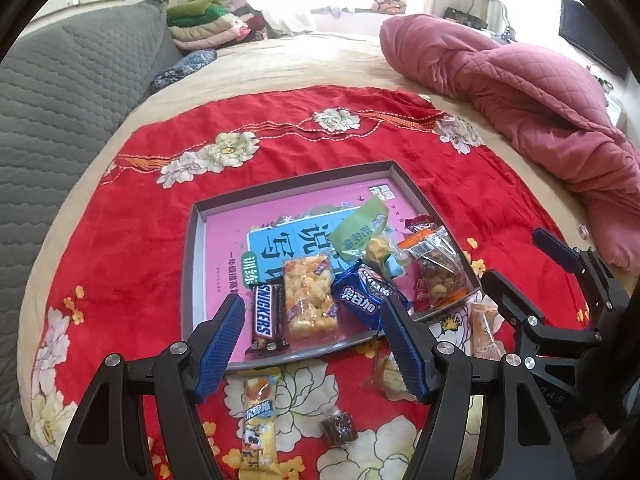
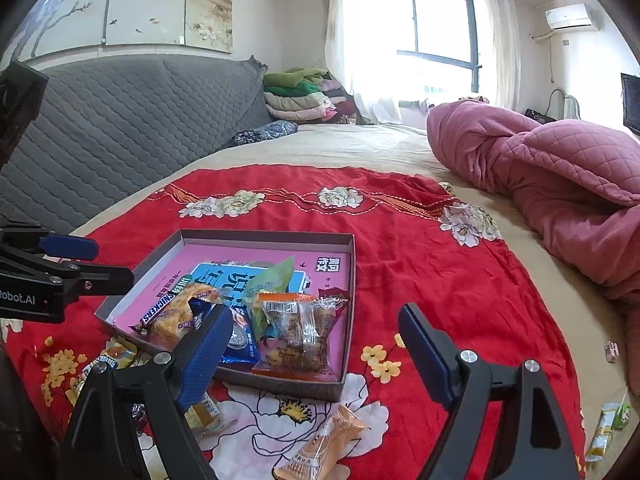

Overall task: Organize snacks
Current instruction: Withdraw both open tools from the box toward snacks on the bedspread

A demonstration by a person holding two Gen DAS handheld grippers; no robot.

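Shallow grey cardboard tray (image 1: 195, 248) lined with a pink workbook sits on the red floral cloth (image 1: 132, 208), spread over the bed. Inside, along the near edge: Snickers bar (image 1: 267, 317), long axis running near-to-far, its near end on the tray's front rim; clear-wrapped puffed rice cake (image 1: 310, 297) just right of it, same orientation; blue cookie pack (image 1: 366, 296) tilted diagonally; green sachet (image 1: 359, 232) standing up behind it; clear bag of nuts with orange and red trim (image 1: 438, 268) in the right near corner, against the wall. Far half of the tray floor is bare, so is the left strip.

Loose on the cloth in front of the tray: yellow stick pack (image 1: 258, 420) pointing away from the camera, small brown candy (image 1: 339, 429), orange-wrapped pastry (image 2: 324, 446) lying diagonally, and a clear-wrapped cake (image 1: 390, 374), partly hidden behind a finger. Possibly more small wrappers at the cloth's right edge, too small to name.

Left gripper (image 1: 316, 344) hovers over the tray's front rim, fingers wide apart, holding nothing. Right gripper (image 2: 316, 350) over the tray's right near corner, also spread wide and empty. Pink quilt (image 2: 560, 184) bunched at far right; cloth beyond the tray is open.
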